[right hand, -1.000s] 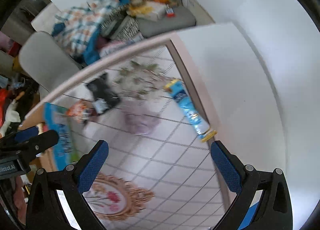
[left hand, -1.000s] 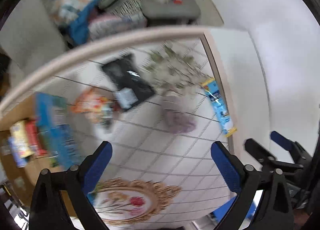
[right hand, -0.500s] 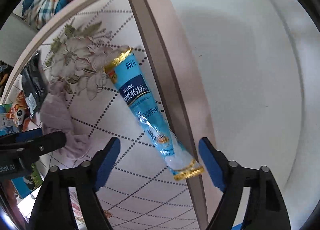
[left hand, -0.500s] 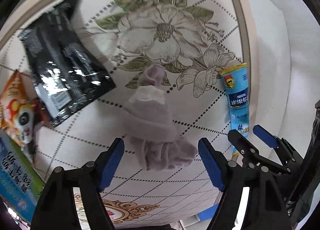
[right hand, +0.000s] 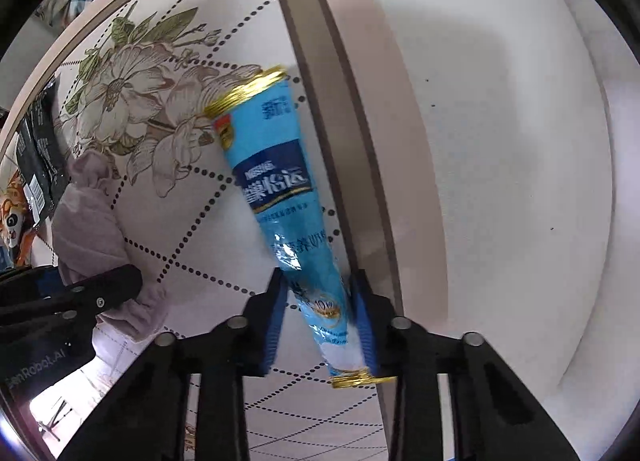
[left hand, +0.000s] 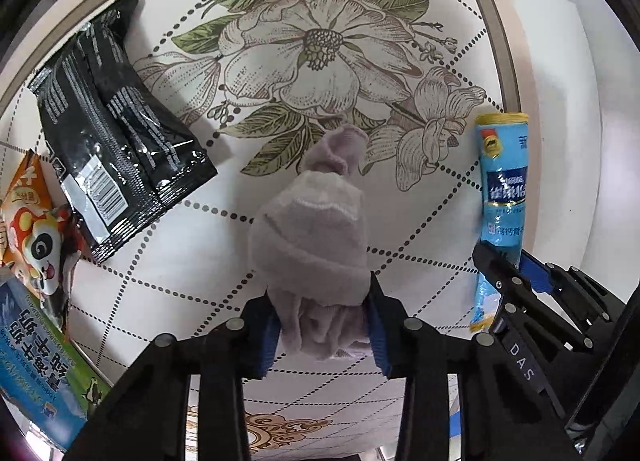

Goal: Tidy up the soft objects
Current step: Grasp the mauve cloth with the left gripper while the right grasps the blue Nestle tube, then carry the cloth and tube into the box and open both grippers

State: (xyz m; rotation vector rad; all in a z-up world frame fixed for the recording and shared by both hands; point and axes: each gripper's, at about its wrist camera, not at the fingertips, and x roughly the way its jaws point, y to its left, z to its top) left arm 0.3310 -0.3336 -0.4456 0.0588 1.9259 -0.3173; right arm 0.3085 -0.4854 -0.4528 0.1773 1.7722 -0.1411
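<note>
Two handheld grippers work over a tabletop (left hand: 400, 229) covered with a floral, dotted-diamond pattern. The left gripper (left hand: 322, 325) is clamped on the near end of a pale lilac sock (left hand: 312, 229), which lies bunched at the middle of the tabletop. The right gripper (right hand: 320, 321) is clamped on the near end of a long blue sachet (right hand: 276, 185) with gold-crimped ends, lying along the tabletop's right border. At far left lie a black foil packet (left hand: 116, 149), an orange panda snack bag (left hand: 28, 229) and a blue-green pack (left hand: 36, 369).
</note>
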